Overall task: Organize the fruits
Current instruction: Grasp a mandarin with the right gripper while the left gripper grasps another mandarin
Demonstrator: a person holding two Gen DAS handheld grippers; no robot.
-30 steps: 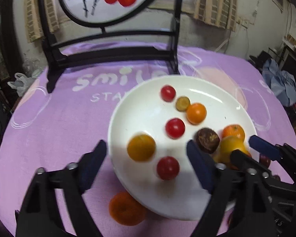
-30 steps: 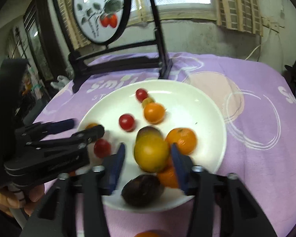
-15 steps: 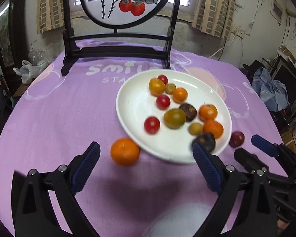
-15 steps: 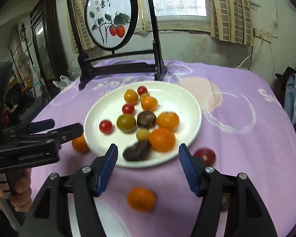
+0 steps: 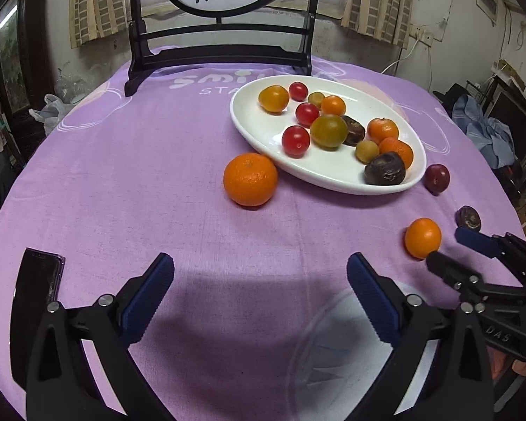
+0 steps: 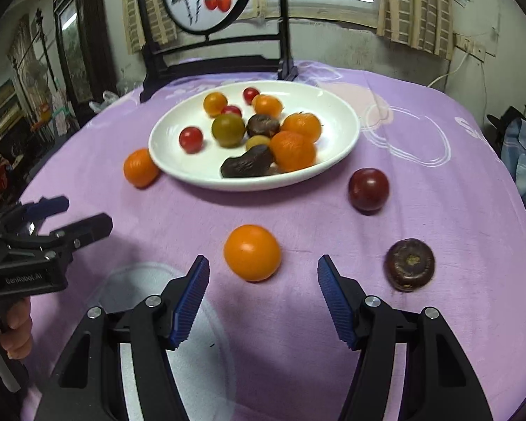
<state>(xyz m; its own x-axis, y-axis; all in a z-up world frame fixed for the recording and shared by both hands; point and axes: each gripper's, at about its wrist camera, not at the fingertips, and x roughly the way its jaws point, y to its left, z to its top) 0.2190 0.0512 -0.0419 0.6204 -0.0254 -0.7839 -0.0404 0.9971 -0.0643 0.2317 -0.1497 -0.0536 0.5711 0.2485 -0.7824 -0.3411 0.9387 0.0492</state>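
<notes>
A white plate (image 5: 333, 182) (image 6: 200, 175) holds several small red, orange, yellow-green and dark fruits. On the purple cloth beside it lie a mandarin (image 5: 250, 179) (image 6: 140, 167), a smooth orange fruit (image 5: 422, 238) (image 6: 252, 252), a dark red fruit (image 5: 436, 178) (image 6: 368, 189) and a wrinkled dark purple fruit (image 5: 468, 216) (image 6: 409, 263). My left gripper (image 5: 260, 259) (image 6: 87, 212) hovers over bare cloth, its jaws opening with nothing between them. My right gripper (image 6: 263, 261) (image 5: 445, 245) is open, with the orange fruit just beyond its fingertips and untouched.
A black-framed round screen painted with red fruit (image 5: 221, 35) stands at the table's far side behind the plate. A dark phone (image 5: 38, 280) lies by the near left edge. A pale round patch (image 5: 333, 351) marks the cloth near me. Clutter surrounds the table.
Both grippers have drawn back from over the plate toward the near side of the table. The right jaws, which flanked a yellow fruit, now stand wider and empty. The left jaws have widened.
</notes>
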